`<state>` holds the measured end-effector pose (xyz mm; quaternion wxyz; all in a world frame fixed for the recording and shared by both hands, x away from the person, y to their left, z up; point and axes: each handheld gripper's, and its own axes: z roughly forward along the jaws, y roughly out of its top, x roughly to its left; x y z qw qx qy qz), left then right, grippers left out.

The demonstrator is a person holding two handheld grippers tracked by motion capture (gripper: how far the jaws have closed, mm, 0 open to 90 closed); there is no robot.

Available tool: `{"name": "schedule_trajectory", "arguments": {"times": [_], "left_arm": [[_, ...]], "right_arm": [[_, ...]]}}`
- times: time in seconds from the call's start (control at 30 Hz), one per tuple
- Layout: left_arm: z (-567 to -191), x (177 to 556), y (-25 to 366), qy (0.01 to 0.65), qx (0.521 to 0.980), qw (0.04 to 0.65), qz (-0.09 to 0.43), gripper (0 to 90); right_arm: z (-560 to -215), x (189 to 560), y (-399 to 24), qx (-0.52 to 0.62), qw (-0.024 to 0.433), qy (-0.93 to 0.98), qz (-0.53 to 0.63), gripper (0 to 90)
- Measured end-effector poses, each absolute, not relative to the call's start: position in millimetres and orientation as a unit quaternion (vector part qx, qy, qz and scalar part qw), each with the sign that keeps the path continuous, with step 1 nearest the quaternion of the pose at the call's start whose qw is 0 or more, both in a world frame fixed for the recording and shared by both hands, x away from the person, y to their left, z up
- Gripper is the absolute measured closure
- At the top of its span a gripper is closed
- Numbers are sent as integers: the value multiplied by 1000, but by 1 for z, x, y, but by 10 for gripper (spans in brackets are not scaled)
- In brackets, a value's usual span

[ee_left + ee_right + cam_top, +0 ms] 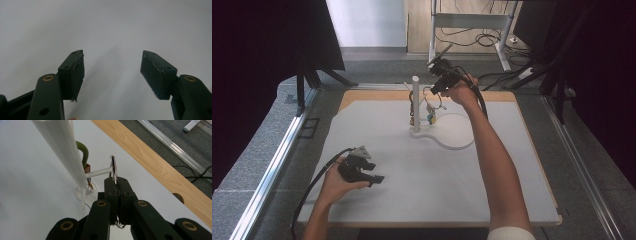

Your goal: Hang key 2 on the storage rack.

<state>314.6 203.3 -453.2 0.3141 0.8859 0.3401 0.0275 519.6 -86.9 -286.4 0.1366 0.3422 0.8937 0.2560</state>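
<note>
The right tool [117,185] grips a metal ring [114,168], seemingly touching the stand's white peg [100,172].

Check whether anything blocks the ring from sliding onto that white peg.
Nothing visible blocks it. The right gripper holds the ring right at the free tip of the peg. The green item hangs behind the pole, off that path.

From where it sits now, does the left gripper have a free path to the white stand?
Probably yes: the left gripper is open and empty, with bare white mat between it and the white stand. The right gripper works at its far side.
</note>
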Motion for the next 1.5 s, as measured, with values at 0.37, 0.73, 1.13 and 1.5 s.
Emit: {"name": "schedule_trajectory", "arguments": {"times": [0.37, 0.73, 1.13, 1.5], "left_arm": [[-453, 314, 203, 337, 887, 314, 28, 363], [-454, 315, 203, 337, 887, 315, 25, 363], [-454, 315, 203, 336, 888, 313, 25, 363], [-453, 313, 201, 341, 884, 319, 24, 362]], "right_arm": [[-298, 515, -77, 334, 131, 898, 254, 877], [-321, 517, -73, 332, 118, 903, 246, 874], [-330, 510, -76, 314, 92, 910, 254, 779], [-321, 487, -105, 312, 100, 898, 293, 600]]}}
